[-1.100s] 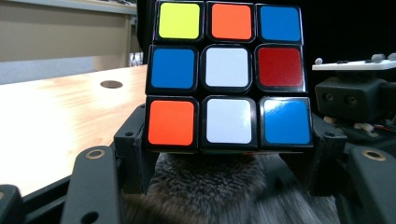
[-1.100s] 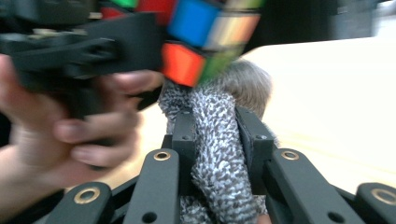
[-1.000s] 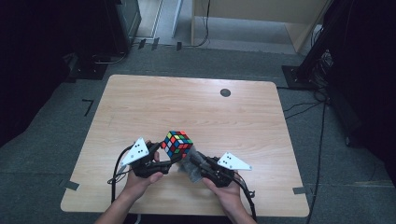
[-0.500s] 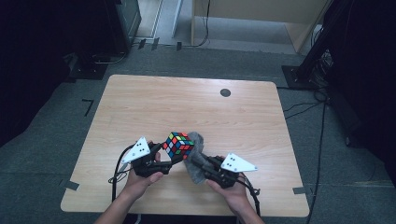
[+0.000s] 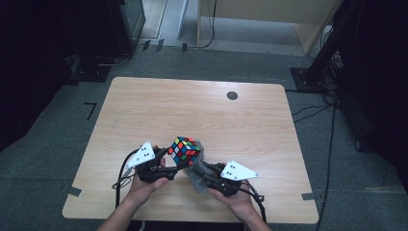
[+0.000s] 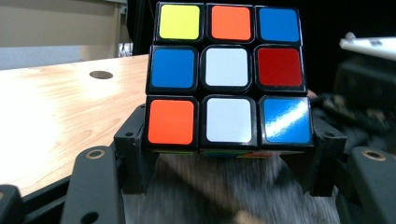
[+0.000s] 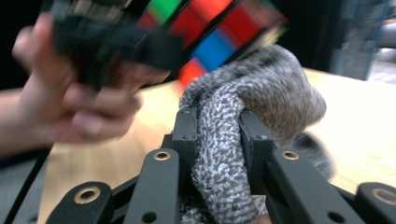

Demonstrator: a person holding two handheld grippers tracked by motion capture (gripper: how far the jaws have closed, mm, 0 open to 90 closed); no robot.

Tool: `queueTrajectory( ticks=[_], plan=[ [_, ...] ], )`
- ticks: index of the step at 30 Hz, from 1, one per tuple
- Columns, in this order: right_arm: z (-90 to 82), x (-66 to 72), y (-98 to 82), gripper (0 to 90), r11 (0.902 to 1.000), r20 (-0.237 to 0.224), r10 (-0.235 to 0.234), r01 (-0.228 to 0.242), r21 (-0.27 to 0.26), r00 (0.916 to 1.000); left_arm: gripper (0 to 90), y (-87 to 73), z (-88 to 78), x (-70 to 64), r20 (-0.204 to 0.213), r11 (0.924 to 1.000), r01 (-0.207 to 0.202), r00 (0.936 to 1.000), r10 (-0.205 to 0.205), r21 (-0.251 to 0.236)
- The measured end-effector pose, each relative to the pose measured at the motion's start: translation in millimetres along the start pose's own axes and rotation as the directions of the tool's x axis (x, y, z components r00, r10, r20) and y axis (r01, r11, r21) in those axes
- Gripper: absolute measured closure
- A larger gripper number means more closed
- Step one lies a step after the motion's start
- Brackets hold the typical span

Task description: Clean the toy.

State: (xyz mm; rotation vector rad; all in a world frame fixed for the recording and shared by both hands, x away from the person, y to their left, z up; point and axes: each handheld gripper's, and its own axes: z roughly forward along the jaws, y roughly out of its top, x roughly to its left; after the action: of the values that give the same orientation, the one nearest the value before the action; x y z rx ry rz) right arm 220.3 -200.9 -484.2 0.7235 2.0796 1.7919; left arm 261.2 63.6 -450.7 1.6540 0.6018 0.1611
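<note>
A colour cube is held above the table's near edge, and my left gripper is shut on it. In the left gripper view the cube sits between the two black jaws, its face of yellow, orange, blue, white and red squares toward the camera. My right gripper is shut on a grey speckled cloth. In the right gripper view the cloth bulges up from between the jaws and presses against the underside of the blurred cube, beside the person's other hand.
The wooden table has a round black grommet near its far edge. Cables trail off the near edge beside both hands. Dark equipment and a stand base stand on the grey floor around the table.
The right gripper with the cloth has shifted slightly left and up against the cube. The left gripper and cube have stayed in place.
</note>
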Motion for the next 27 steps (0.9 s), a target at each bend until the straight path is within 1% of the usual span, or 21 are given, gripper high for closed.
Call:
queueTrajectory(
  ticks=[1,2,4,6,7,8,9,12,13,14,15,16,18,19,20,21,22,23,25,26,27],
  plan=[
    [1.4,1.9,0.0,72.5,0.9999,-0.001,-0.012,0.012,0.007,0.9999,34.0,0.2,-0.7,0.7,0.0,1.0,0.003,1.0,-0.003,-0.002],
    [0.8,1.4,1.0,72.5,0.9999,0.005,-0.014,0.014,0.002,0.9999,34.1,0.3,-1.1,1.2,0.0,1.0,0.007,1.0,-0.007,-0.006],
    [-5.0,-5.0,4.7,72.5,0.9994,0.032,0.007,-0.006,-0.033,0.9995,34.0,0.2,-0.8,1.8,-0.001,1.0,0.002,1.0,-0.002,0.002],
    [-13.5,-13.0,9.3,72.6,0.9958,0.063,0.037,-0.032,-0.086,0.9973,34.0,-1.0,0.7,1.0,0.003,0.9999,-0.003,1.0,0.003,0.013],
    [-16.6,-15.4,11.0,72.6,0.9941,0.073,0.045,-0.037,-0.102,0.9963,34.0,-1.5,1.5,0.7,0.005,0.9998,-0.009,0.9999,0.009,0.018],
    [-17.7,-16.3,11.6,72.6,0.9937,0.074,0.044,-0.036,-0.106,0.9962,34.0,-1.6,2.1,0.0,0.006,0.9998,-0.008,0.9999,0.008,0.017],
    [-16.8,-15.6,10.7,72.5,0.9949,0.066,0.039,-0.032,-0.095,0.9971,34.0,-1.6,2.3,-0.2,0.009,0.9998,-0.008,0.9999,0.008,0.017],
    [-7.0,-8.1,3.6,72.3,0.9996,0.028,0.008,-0.007,-0.029,0.9996,34.0,-0.6,0.7,-0.3,0.011,0.9999,-0.013,0.9998,0.013,0.009],
    [-4.6,-5.8,2.2,72.1,0.9999,0.021,-0.005,0.006,-0.014,0.9998,34.0,-0.3,-0.1,0.1,0.01,0.9998,-0.016,0.9998,0.016,0.009],
    [-4.0,-5.2,2.3,72.1,0.9999,0.02,-0.004,0.005,-0.015,0.9998,34.0,-0.1,-0.7,0.7,0.008,0.9998,-0.016,0.9998,0.016,0.008],
    [-5.3,-6.4,3.7,72.1,0.9997,0.026,0.006,-0.005,-0.025,0.9996,34.1,-0.2,-1.3,1.5,0.004,0.9998,-0.02,0.9998,0.02,0.009],
    [-8.5,-9.4,5.7,72.1,0.9988,0.042,0.02,-0.018,-0.046,0.9989,34.0,-0.7,-1.3,2.4,-0.004,0.9995,-0.029,0.9996,0.029,0.015],
    [-18.5,-16.9,10.9,72.1,0.9937,0.08,0.057,-0.049,-0.1,0.9951,34.0,-3.6,0.5,3.1,-0.026,0.9971,-0.061,0.9977,0.062,0.047],
    [-23.6,-20.1,13.8,72.0,0.9903,0.099,0.068,-0.055,-0.128,0.9927,34.1,-5.5,2.1,2.5,-0.034,0.9946,-0.08,0.996,0.083,0.065],
    [-28.0,-22.0,16.8,72.0,0.9879,0.115,0.074,-0.057,-0.144,0.9906,34.1,-7.8,4.5,0.9,-0.038,0.9908,-0.105,0.9934,0.108,0.086],
    [-31.6,-22.9,19.9,71.9,0.9856,0.125,0.072,-0.051,-0.161,0.9896,34.1,-9.9,7.4,-1.5,-0.042,0.9841,-0.137,0.9889,0.142,0.114],
    [-34.5,-22.8,22.8,71.9,0.9821,0.121,0.072,-0.049,-0.182,0.99,34.1,-12.2,10.7,-4.7,-0.042,0.9743,-0.174,0.9826,0.181,0.143],
    [-36.2,-21.9,25.6,71.8,0.9784,0.109,0.073,-0.05,-0.201,0.9914,34.0,-14.7,14.6,-9.0,-0.042,0.9638,-0.207,0.9754,0.216,0.169],
    [-37.0,-17.5,30.5,71.6,0.9738,0.073,0.067,-0.049,-0.222,0.9951,34.0,-18.8,20.9,-17.5,-0.027,0.9417,-0.264,0.9609,0.276,0.208],
    [-36.3,-14.7,32.1,71.4,0.9733,0.051,0.063,-0.05,-0.224,0.9967,34.0,-20.3,23.2,-21.5,-0.016,0.9341,-0.285,0.9552,0.295,0.215],
    [-35.0,-12.4,32.8,71.3,0.9735,0.035,0.06,-0.051,-0.223,0.9976,34.1,-20.8,24.2,-24.1,-0.009,0.9307,-0.295,0.9526,0.304,0.216]
  ],
)
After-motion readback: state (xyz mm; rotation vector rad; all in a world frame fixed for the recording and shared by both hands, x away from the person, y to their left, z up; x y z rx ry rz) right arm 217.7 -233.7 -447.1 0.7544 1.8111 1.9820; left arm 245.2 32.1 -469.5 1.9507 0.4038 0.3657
